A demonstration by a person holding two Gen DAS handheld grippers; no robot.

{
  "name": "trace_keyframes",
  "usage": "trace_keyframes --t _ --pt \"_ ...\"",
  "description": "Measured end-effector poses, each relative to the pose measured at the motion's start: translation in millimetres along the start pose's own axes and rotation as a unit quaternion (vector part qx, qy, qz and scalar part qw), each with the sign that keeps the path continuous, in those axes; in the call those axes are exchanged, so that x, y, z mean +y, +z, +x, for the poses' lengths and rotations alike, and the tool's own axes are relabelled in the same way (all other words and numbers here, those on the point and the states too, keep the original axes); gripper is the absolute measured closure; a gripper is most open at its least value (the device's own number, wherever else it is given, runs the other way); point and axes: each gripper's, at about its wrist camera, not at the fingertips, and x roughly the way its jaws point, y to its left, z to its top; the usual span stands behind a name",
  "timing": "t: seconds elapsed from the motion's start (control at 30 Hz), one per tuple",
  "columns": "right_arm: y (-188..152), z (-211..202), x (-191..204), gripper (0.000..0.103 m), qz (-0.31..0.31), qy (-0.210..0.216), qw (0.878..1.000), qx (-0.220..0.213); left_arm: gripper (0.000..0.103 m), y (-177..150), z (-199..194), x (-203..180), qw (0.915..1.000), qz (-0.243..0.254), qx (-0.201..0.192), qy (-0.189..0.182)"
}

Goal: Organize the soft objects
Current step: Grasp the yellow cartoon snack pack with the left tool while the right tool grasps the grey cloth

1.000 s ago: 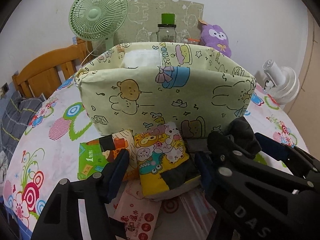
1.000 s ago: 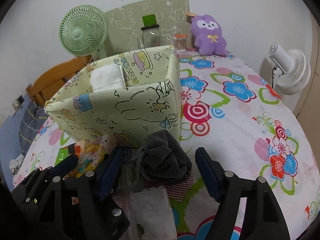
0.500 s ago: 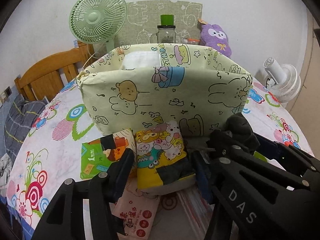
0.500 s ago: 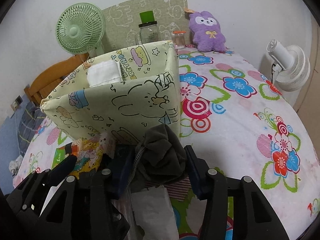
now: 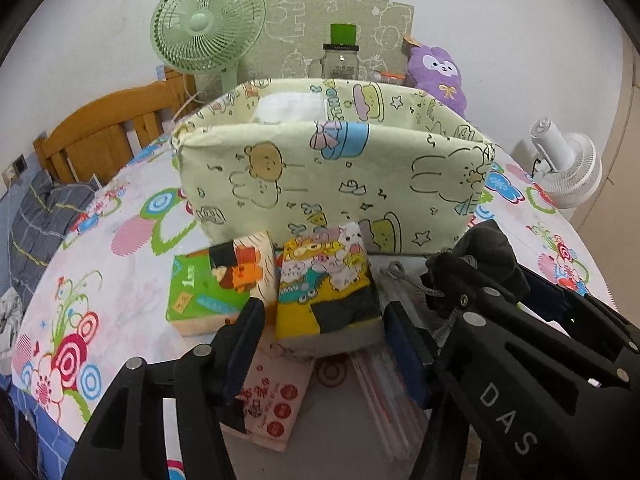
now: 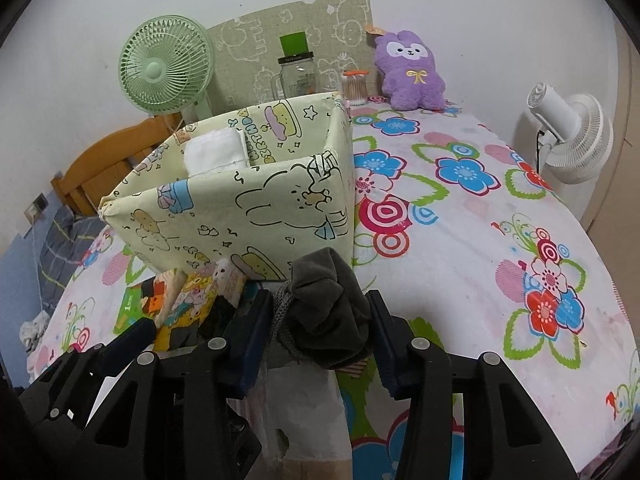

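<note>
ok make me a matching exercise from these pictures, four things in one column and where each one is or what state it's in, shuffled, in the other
Things
1. dark grey drawstring pouch
2. folded white cloth
3. yellow cartoon-print tissue pack
4. purple plush toy

Places or states
A. against the back wall of the room, on the flowered tablecloth
B. inside the pale green cartoon-print fabric bin
C. between the fingers of the right gripper
D. in front of the bin, between the fingers of the open left gripper

Pairs: 1-C, 2-B, 3-D, 4-A

Left gripper (image 5: 326, 334) fingers spread; right gripper (image 6: 320, 330) fingers pinched.
</note>
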Motion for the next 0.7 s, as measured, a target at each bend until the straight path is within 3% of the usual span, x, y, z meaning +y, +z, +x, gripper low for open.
trace_keyframes --t 0.2,0.7 --pt "-1.6 -3.9 4.0 0.053 -0.006 0.001 1.0 -0.003 0.05 -1.9 4.5 4.2 0.9997 -0.014 0.013 -0.017" --pt "7.9 -21.6 7.4 0.053 -0.006 0.0 1.0 -0.025 0.055 5.8 -15.4 2.4 0.9994 -0.012 -0.014 -0.028"
